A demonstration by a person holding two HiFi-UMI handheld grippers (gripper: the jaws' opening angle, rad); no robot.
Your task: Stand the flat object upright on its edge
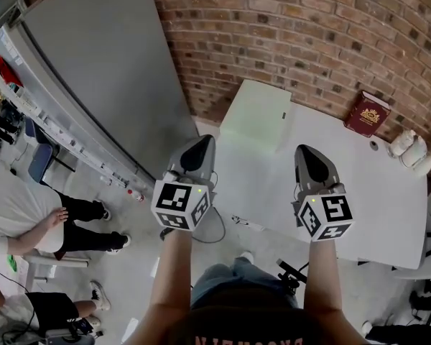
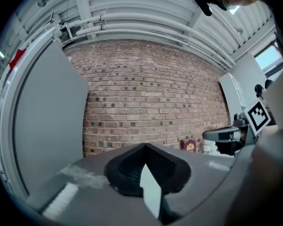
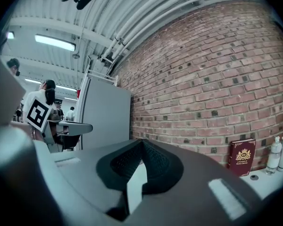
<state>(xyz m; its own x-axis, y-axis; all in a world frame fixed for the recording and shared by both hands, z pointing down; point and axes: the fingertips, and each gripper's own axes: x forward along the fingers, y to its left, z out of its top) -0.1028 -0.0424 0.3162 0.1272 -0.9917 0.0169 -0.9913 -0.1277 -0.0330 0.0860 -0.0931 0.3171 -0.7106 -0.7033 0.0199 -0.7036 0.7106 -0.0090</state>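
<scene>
**Q:** Gripper status?
**A:** Left gripper [image 1: 201,144] and right gripper [image 1: 309,152] have jaws fully together with nothing held. They are carried level, likely for the approach.

**Q:** Target location?
**A:** The red book [image 1: 367,113] is at the far side of the white table [image 1: 359,192], apparently propped against the brick wall [image 1: 309,27].

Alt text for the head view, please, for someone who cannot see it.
A person's left gripper and right gripper, both shut and empty, point side by side toward a white table. A dark red book with a gold emblem sits at its far edge by a brick wall.
</scene>
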